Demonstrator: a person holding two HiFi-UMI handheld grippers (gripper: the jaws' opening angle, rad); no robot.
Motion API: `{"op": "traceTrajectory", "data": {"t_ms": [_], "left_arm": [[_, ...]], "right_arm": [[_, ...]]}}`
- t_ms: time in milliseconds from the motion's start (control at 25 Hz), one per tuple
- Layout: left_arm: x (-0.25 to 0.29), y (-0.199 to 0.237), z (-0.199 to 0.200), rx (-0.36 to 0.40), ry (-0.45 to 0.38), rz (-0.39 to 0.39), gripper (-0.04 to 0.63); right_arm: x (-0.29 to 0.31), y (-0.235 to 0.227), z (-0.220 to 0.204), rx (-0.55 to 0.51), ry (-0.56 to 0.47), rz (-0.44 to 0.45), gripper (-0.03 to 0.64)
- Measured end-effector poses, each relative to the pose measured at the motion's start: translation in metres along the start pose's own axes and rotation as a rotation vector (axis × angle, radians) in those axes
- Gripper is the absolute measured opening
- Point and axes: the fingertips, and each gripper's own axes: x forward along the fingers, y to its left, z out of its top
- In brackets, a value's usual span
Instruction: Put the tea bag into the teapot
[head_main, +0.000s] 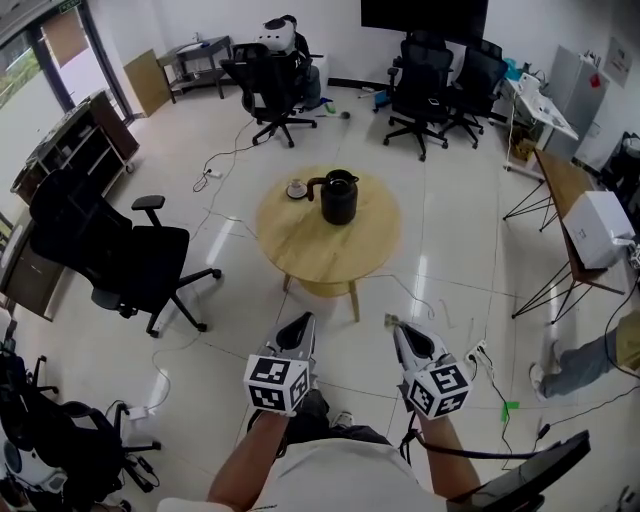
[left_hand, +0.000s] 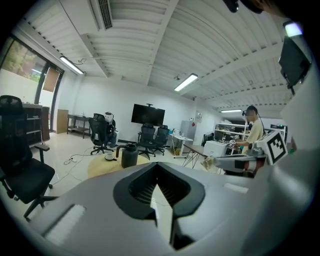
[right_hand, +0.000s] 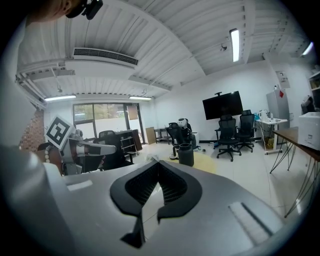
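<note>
The black teapot (head_main: 338, 197) stands on a round wooden table (head_main: 330, 250) ahead of me, beside a small white dish (head_main: 297, 189). Both grippers hang low over the floor, well short of the table. My right gripper (head_main: 395, 326) is shut on a small pale tea bag (head_main: 388, 320) at its tip; the right gripper view shows the tea bag (right_hand: 153, 159) peeking above the shut jaws, with the teapot (right_hand: 186, 154) far beyond. My left gripper (head_main: 302, 320) is shut and holds nothing. In the left gripper view the teapot (left_hand: 129, 155) is distant.
Black office chairs surround the table, one close at the left (head_main: 120, 250) and several behind (head_main: 270, 75). Cables (head_main: 225, 215) lie across the tiled floor. A desk with a white box (head_main: 598, 225) stands at the right, with a person's leg (head_main: 585, 360) near it.
</note>
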Motion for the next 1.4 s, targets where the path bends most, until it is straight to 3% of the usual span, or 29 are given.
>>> {"op": "traceTrajectory", "data": {"t_ms": [400,760,1200,1400], "left_arm": [[0.077,0.04,0.018,-0.012,0.01,-0.035,0.012],[0.153,0.084,0.059,0.003,0.016,-0.048,0.012],[0.197,0.117,0.13,-0.003,0.011,-0.061,0.012],[0.222,0.133,0.134,-0.031,0.018,-0.069,0.012]], "right_arm": [[0.066,-0.041,0.024,-0.006,-0.007,-0.04,0.002],[0.139,-0.076,0.071,-0.046,-0.019,-0.046,0.002],[0.208,-0.095,0.155,-0.117,-0.015,-0.012,0.002],[0.242,-0.108,0.179,-0.159,-0.027,-0.008,0.003]]}}
